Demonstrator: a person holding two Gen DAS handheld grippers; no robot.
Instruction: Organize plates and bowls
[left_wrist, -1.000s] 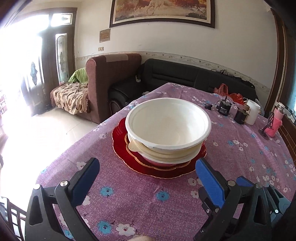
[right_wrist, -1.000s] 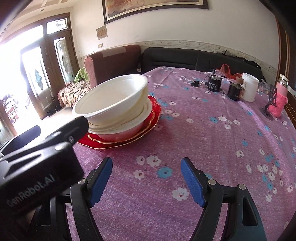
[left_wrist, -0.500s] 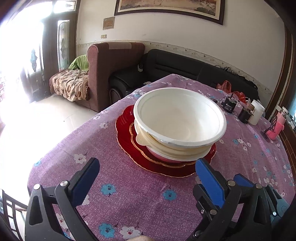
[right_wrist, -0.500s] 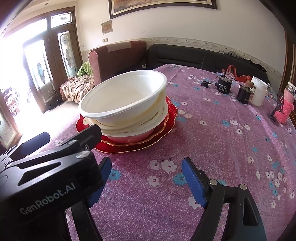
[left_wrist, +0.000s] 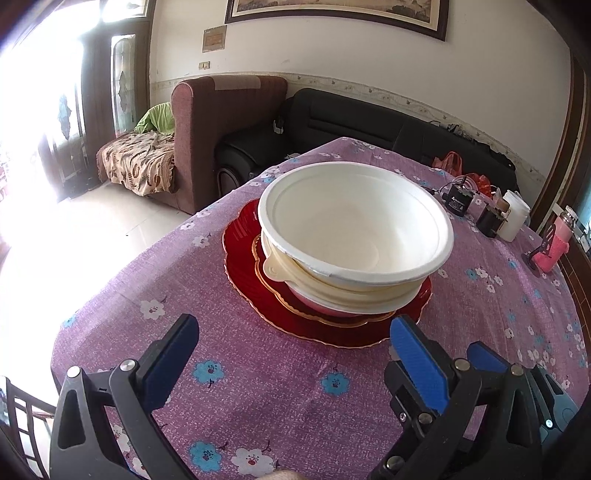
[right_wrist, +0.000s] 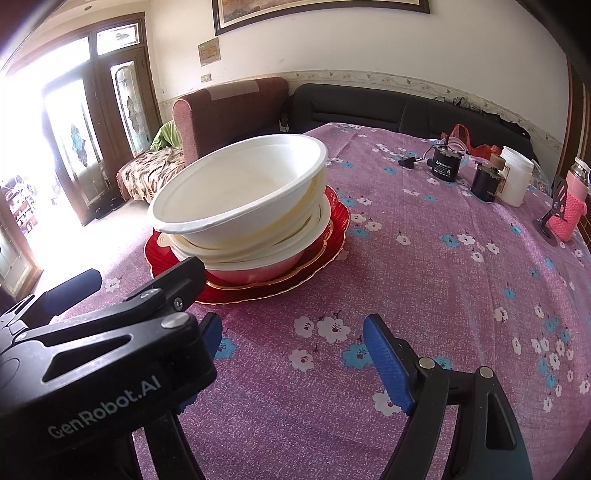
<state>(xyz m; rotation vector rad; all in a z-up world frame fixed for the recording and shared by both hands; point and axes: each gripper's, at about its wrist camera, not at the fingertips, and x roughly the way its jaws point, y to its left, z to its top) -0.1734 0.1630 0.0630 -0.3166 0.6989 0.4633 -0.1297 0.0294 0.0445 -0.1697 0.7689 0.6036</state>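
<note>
A white bowl (left_wrist: 354, 225) tops a stack of cream and pink bowls on a red gold-rimmed plate (left_wrist: 243, 266), standing on the purple flowered tablecloth. The white bowl sits slightly askew. The stack also shows in the right wrist view, with the white bowl (right_wrist: 240, 192) above the red plate (right_wrist: 332, 236). My left gripper (left_wrist: 291, 332) is open and empty, just short of the plate's near edge. My right gripper (right_wrist: 291, 332) is open and empty, to the right of the left one and nearer than the stack. The left gripper's body (right_wrist: 103, 354) hides part of the right view.
At the table's far right stand two black devices (left_wrist: 460, 199), a white jar (left_wrist: 515, 219) and a pink-sleeved bottle (left_wrist: 554, 247). A brown armchair (left_wrist: 221, 129) and black sofa (left_wrist: 369, 118) lie beyond the table. A chair back (left_wrist: 22, 417) shows at lower left.
Both grippers have moved closer to the stack, which looks larger in both views. Their jaws stay open and empty. The stack has not moved.
</note>
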